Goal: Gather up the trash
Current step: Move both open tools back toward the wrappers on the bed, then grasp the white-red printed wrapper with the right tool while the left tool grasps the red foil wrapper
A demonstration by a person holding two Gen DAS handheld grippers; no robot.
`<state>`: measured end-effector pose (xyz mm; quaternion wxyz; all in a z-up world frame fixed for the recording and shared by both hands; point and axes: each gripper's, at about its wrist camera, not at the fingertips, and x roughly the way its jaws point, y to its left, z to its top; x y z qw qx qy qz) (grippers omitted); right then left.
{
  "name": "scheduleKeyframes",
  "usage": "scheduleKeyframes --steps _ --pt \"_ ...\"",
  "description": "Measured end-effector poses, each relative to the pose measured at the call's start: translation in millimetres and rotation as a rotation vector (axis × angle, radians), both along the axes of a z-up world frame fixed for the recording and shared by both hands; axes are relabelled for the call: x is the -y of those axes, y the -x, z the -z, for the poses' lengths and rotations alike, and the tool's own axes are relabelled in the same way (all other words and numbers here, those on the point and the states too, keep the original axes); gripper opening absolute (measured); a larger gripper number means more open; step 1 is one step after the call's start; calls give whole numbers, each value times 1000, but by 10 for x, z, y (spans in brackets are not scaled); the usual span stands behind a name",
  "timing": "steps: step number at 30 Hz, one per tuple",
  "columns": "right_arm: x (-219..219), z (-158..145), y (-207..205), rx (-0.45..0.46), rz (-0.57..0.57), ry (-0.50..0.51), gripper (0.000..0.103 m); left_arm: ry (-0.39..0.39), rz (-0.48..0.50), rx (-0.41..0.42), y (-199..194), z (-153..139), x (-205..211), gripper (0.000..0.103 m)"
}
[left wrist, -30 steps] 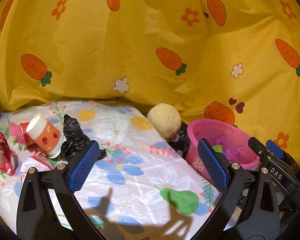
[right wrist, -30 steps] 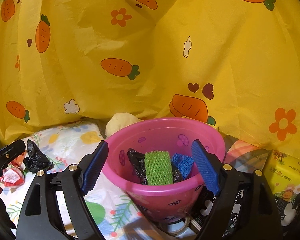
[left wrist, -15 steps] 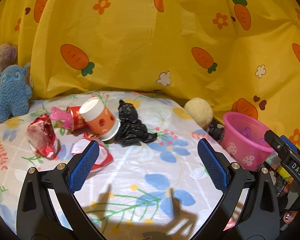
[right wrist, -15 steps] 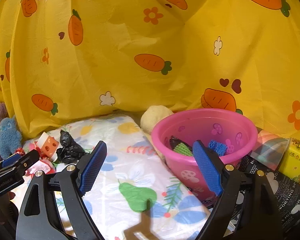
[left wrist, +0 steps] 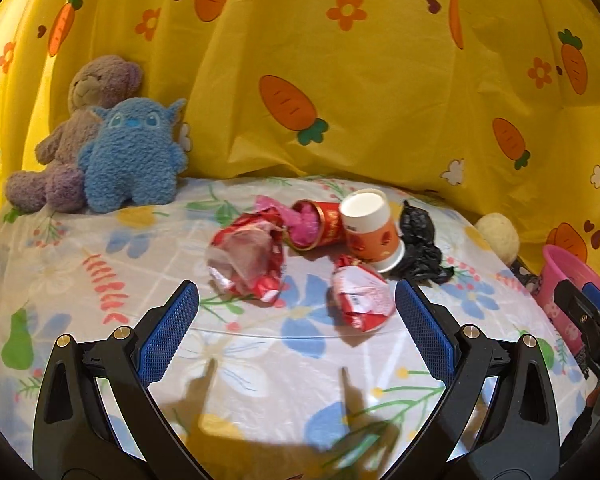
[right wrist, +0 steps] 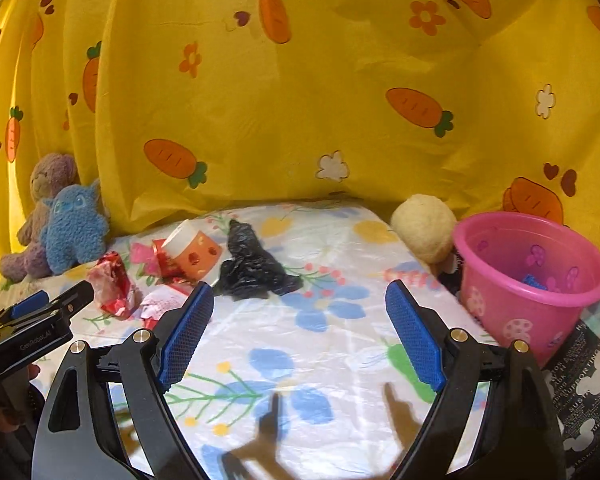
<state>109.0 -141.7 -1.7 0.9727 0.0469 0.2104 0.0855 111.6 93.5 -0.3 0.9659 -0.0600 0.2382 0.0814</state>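
A pile of trash lies on the floral tablecloth (left wrist: 260, 360): a crumpled red wrapper (left wrist: 248, 260), a smaller red-and-white wrapper (left wrist: 360, 298), a red tube with pink stuffing (left wrist: 316, 224), an orange paper cup (left wrist: 370, 230) on its side, and a crumpled black bag (left wrist: 420, 246). My left gripper (left wrist: 296, 320) is open and empty, just short of the wrappers. My right gripper (right wrist: 298, 322) is open and empty, near the black bag (right wrist: 252, 268). The pink bucket (right wrist: 528, 276) stands at the right with a blue item inside.
A blue plush (left wrist: 134, 156) and a brown teddy (left wrist: 76, 132) sit at the back left against the yellow carrot-print curtain (left wrist: 340, 80). A cream ball (right wrist: 424, 226) lies beside the bucket. A dark printed bag (right wrist: 588, 384) lies right of the bucket.
Both grippers have swung left, away from the pink bucket toward the trash pile. The left one now faces the wrappers; the plush toys have come into view. Both stay open and empty.
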Motion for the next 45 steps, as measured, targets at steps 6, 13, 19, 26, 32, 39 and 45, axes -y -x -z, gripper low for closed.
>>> scheduleKeyframes --steps 6,13,19,26,32,39,45 --pt "-586 98 -142 -47 -131 43 85 21 -111 12 71 -47 -481 97" --pt "-1042 220 -393 -112 -184 81 85 18 -139 19 32 -100 -669 97" --pt "-1243 322 -586 -163 -188 105 85 18 -116 3 -58 -80 -656 97" --pt "-1327 407 -793 -233 -182 106 79 11 -96 -22 -175 -44 -659 97" --pt "-1350 513 -965 -330 -198 85 55 2 -80 -47 -249 -12 -638 97" --pt "-1291 546 -954 -339 -229 59 16 6 -43 -61 -313 3 -580 97" --pt "-1126 483 -793 -292 -244 13 9 23 -29 -97 -470 84 -557 97"
